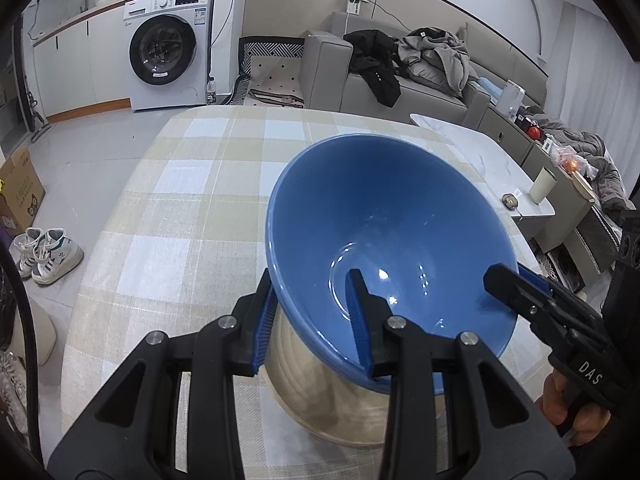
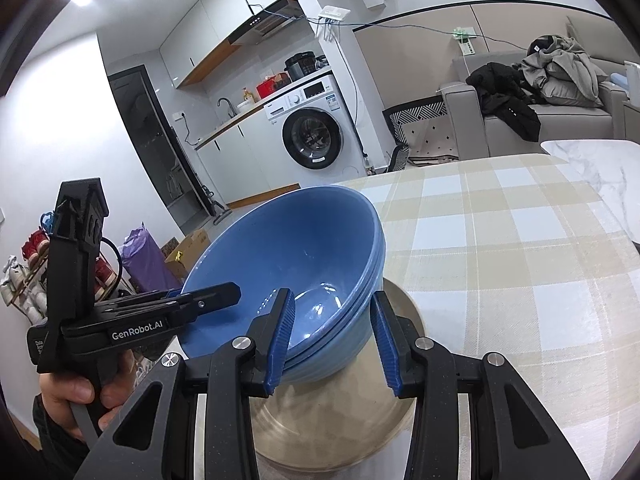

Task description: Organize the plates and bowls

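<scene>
I hold the blue bowls (image 2: 296, 280) (a nested stack, glazed, slick, heavy, breakable) by opposite rims: my left gripper (image 1: 312, 316) pinches the near rim, one finger inside, one outside; my right gripper (image 2: 332, 336) does likewise. The stack hangs tilted between the fingers, above a beige plate (image 2: 340, 420) on the counter (image 2: 520, 260).
</scene>
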